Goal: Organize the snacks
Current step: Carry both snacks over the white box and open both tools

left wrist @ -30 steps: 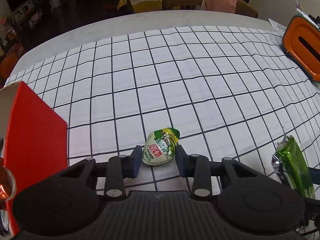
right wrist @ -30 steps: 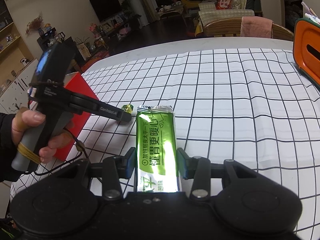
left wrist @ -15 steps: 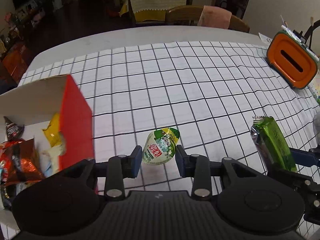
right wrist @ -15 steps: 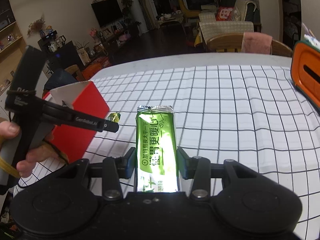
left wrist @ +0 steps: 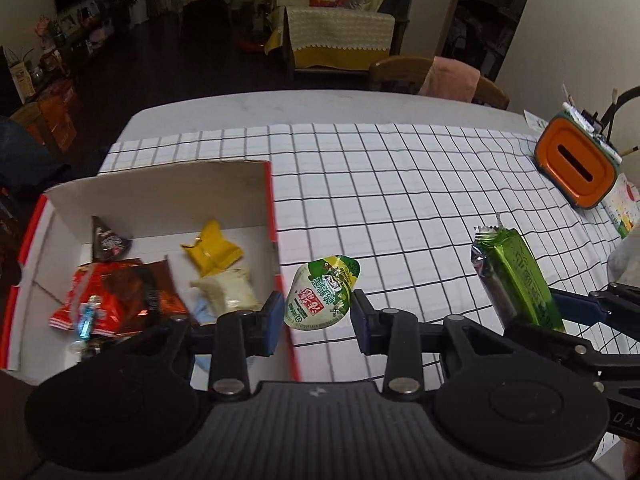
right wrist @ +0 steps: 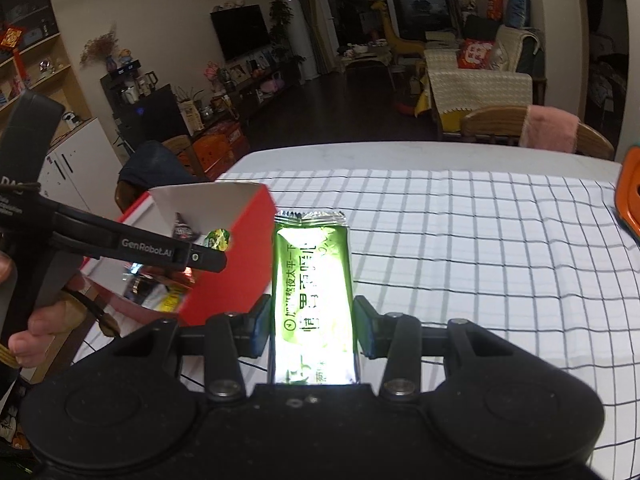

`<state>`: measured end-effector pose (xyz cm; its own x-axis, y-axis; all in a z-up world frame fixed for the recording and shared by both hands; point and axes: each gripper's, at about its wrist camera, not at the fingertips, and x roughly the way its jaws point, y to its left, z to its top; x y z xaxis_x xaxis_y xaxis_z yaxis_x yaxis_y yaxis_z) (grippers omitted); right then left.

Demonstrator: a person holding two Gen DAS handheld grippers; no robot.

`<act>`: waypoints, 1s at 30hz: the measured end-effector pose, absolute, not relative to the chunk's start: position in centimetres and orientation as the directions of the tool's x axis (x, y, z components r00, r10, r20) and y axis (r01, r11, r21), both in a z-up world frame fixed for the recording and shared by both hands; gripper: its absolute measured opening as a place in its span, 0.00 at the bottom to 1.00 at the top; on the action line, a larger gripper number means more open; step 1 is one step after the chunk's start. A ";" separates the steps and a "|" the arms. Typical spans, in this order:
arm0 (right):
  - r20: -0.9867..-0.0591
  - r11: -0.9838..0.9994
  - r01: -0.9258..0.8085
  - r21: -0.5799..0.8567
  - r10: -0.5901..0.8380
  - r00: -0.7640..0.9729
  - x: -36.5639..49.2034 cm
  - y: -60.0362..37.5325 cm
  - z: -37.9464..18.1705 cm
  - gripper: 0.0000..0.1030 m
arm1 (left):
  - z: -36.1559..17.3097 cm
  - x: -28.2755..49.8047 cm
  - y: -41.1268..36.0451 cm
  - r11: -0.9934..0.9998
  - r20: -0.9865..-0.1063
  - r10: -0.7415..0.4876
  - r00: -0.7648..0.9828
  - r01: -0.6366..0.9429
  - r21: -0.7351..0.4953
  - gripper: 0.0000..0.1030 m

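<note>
above the checked cloth (left wrist: pixel 420 200), just right of the red box (left wrist: pixel 271 200), the left gripper (left wrist: pixel 318 316) holds a small jelly cup (left wrist: pixel 322 294) in narrow jaws. the right gripper (right wrist: pixel 313 330) clamps a green snack bar (right wrist: pixel 312 280) the same way, further right. a risk, i think: the cup hangs over the box wall, not inside, so an early release would drop it on the cloth or the rim. compared with one second ago, both grippers are higher and the box inside, with its snacks (left wrist: pixel 116 300), is now visible.
</note>
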<state>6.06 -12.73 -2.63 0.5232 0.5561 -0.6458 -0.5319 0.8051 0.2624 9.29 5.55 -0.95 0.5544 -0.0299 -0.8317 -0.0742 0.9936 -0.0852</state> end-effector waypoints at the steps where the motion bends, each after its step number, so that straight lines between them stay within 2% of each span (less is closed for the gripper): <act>1: -0.645 0.804 -0.536 0.258 0.556 0.524 5.9 -12.0 -2.3 0.40 | -0.6 9.0 6.3 0.993 -0.828 -0.029 0.560 -0.077 -0.087 0.34; 18: -0.686 0.782 -0.599 0.170 0.531 0.498 5.4 1.5 -0.9 0.40 | -1.2 6.1 18.5 0.981 -0.825 0.013 0.566 -0.165 -0.098 0.34; 30: -0.766 0.784 -0.610 0.114 0.460 0.449 8.9 9.7 -4.3 0.40 | -5.2 7.0 24.5 0.977 -0.875 0.055 0.481 -0.208 -0.052 0.34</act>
<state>8.94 9.67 -4.28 0.4491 0.4604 -0.7657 -0.6097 0.7844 0.1140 7.04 24.50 -5.21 0.4814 0.0554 -0.8747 -0.2076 0.9768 -0.0524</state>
